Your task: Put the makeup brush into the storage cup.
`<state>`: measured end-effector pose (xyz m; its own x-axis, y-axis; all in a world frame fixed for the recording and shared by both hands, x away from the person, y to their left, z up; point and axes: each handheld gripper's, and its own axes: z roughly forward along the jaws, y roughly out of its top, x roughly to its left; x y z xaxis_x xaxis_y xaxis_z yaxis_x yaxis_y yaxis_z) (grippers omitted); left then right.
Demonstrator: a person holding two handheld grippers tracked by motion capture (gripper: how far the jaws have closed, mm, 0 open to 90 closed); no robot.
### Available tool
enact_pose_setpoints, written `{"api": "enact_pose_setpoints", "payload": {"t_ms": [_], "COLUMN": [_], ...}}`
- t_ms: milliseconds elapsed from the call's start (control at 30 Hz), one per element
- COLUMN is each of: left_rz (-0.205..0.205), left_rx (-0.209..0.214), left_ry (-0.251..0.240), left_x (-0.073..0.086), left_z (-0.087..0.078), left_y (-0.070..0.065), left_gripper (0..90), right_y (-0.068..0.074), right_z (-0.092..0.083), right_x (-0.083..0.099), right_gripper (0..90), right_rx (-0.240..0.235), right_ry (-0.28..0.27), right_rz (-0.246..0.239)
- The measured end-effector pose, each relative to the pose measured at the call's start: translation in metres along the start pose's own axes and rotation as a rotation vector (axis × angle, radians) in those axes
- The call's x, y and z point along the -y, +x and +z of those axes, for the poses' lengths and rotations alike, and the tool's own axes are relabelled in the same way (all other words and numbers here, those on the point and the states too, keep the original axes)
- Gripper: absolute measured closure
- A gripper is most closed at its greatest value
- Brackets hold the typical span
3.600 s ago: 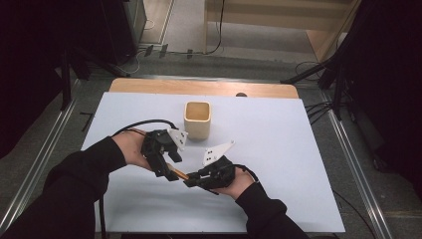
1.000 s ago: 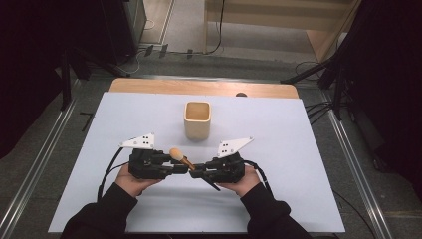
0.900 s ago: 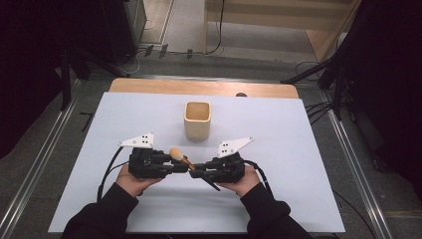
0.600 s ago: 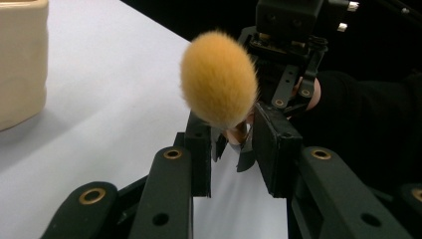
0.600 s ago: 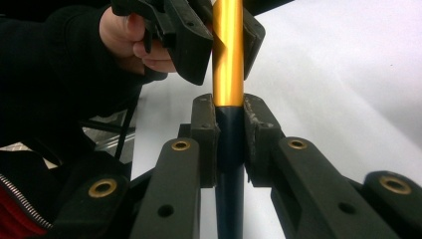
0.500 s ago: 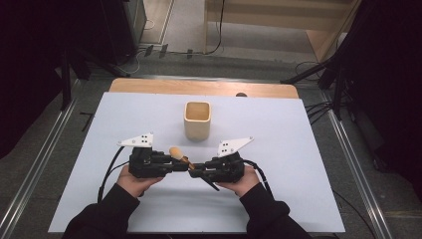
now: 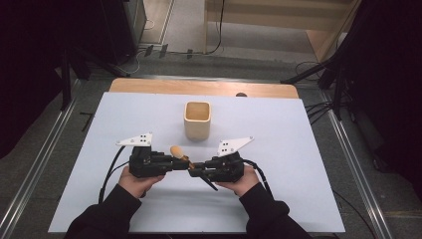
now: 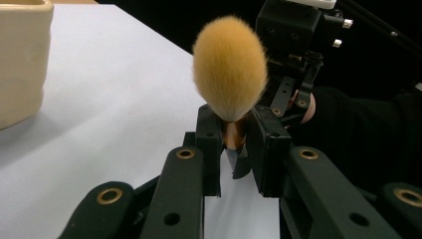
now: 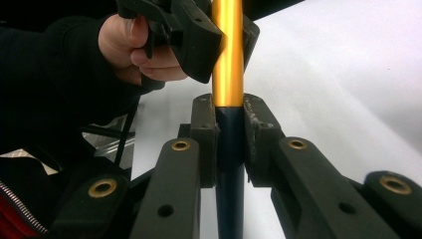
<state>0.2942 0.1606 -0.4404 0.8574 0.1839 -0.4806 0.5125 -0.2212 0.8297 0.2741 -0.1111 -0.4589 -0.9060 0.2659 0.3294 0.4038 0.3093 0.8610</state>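
Seen from the high view, the left gripper [image 7: 175, 163] and the right gripper [image 7: 198, 172] meet nose to nose above the near half of the white table [image 7: 298, 149], a makeup brush [image 7: 179, 152] bridged between them; a second ago the left jaws stood slightly wider around the brush and have just been closing, so both hands now share the hold, likely a handover. A square cream cup [image 7: 197, 119] with rounded corners waits just beyond. In the left gripper view, the matte black jaws pinch the coppery metal ferrule below the soft, egg-shaped golden bristles [image 8: 230, 74]. In the right gripper view, the jaws clamp the smooth dark handle [image 9: 230, 164] where it meets the glossy gold collar [image 9: 228, 55].
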Motion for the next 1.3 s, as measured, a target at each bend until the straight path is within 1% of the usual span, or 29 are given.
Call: {"api": "enact_pose_setpoints", "payload": {"t_ms": [133,367,467,500,533,567,600,667,700,733,767,833,867,900,933,967,1000,1100,1133,1167,1200,1233,1267,1300], "left_rz": [-0.018,-0.035,-0.046,-0.053,-0.059,-0.072,-0.075,-0.080,-0.079,-0.074,-0.061,-0.048,-0.038,-0.031,-0.019,-0.011,0.005,0.034,0.039,0.051,0.059,0.071,0.086,0.100], "left_rx": [0.022,0.034,0.036,0.045,0.037,0.043,0.046,0.045,0.049,0.048,0.036,0.031,0.022,0.022,0.010,0.004,-0.008,-0.030,-0.026,-0.036,-0.035,-0.036,-0.044,-0.047], "left_ry": [0.000,0.022,0.023,0.021,0.022,0.023,0.014,0.016,0.015,0.021,0.033,0.052,0.063,0.075,0.086,0.098,0.115,0.165,0.181,0.199,0.214,0.231,0.248,0.272], "left_x": [0.000,-0.001,-0.002,-0.002,-0.002,-0.003,-0.003,-0.006,-0.007,-0.009,-0.011,-0.015,-0.018,-0.020,-0.022,-0.024,-0.026,-0.033,-0.035,-0.037,-0.039,-0.041,-0.043,-0.045], "left_z": [-0.001,-0.002,-0.002,-0.002,-0.003,-0.004,-0.005,-0.008,-0.009,-0.010,-0.012,-0.014,-0.015,-0.015,-0.016,-0.017,-0.017,-0.017,-0.017,-0.016,-0.016,-0.015,-0.015,-0.013], "left_y": [0.002,0.003,0.004,0.004,0.005,0.006,0.006,0.006,0.006,0.006,0.005,0.003,0.002,0.001,0.000,-0.001,-0.002,-0.005,-0.005,-0.006,-0.007,-0.008,-0.010,-0.011], "left_gripper": [79.0,79.9,80.0,80.0,80.0,80.0,80.0,80.0,80.0,80.0,80.0,80.0,80.0,80.0,80.0,79.9,79.9,79.9,79.9,79.9,79.9,79.9,79.9,79.9], "right_y": [0.001,0.002,0.002,0.002,0.002,0.002,0.002,0.001,0.002,0.002,0.002,0.003,0.004,0.004,0.004,0.004,0.004,0.005,0.006,0.007,0.007,0.008,0.009,0.009], "right_z": [0.001,0.002,0.003,0.003,0.002,0.002,0.002,0.002,0.001,0.001,0.001,0.002,0.003,0.003,0.003,0.004,0.004,0.006,0.007,0.009,0.009,0.010,0.012,0.012], "right_x": [0.000,0.000,-0.001,-0.001,-0.001,-0.001,-0.001,-0.002,-0.002,-0.002,-0.002,-0.002,-0.002,-0.002,-0.003,-0.003,-0.003,-0.003,-0.003,-0.004,-0.004,-0.004,-0.004,-0.004], "right_gripper": [78.7,78.3,77.9,77.6,69.9,69.9,67.0,61.8,56.8,51.9,48.1,36.8,35.3,35.3,33.8,30.7,30.7,26.7,24.4,21.8,21.8,21.7,20.7,20.7], "right_rx": [0.000,0.001,-0.003,-0.003,-0.007,-0.007,0.000,-0.013,-0.006,-0.004,-0.002,0.018,0.020,0.020,0.021,0.026,0.026,0.022,0.020,0.013,0.013,0.018,0.028,0.028], "right_ry": [0.003,0.011,0.013,0.017,0.015,0.015,0.018,0.019,0.016,0.016,0.015,0.017,0.017,0.017,0.017,0.013,0.013,0.012,0.010,0.011,0.011,0.018,0.012,0.012], "right_rz": [-0.006,-0.018,-0.015,-0.013,-0.013,-0.013,-0.013,-0.007,-0.010,-0.010,-0.012,-0.022,-0.019,-0.019,-0.017,-0.016,-0.016,-0.020,-0.014,-0.022,-0.022,-0.027,-0.043,-0.043]}}
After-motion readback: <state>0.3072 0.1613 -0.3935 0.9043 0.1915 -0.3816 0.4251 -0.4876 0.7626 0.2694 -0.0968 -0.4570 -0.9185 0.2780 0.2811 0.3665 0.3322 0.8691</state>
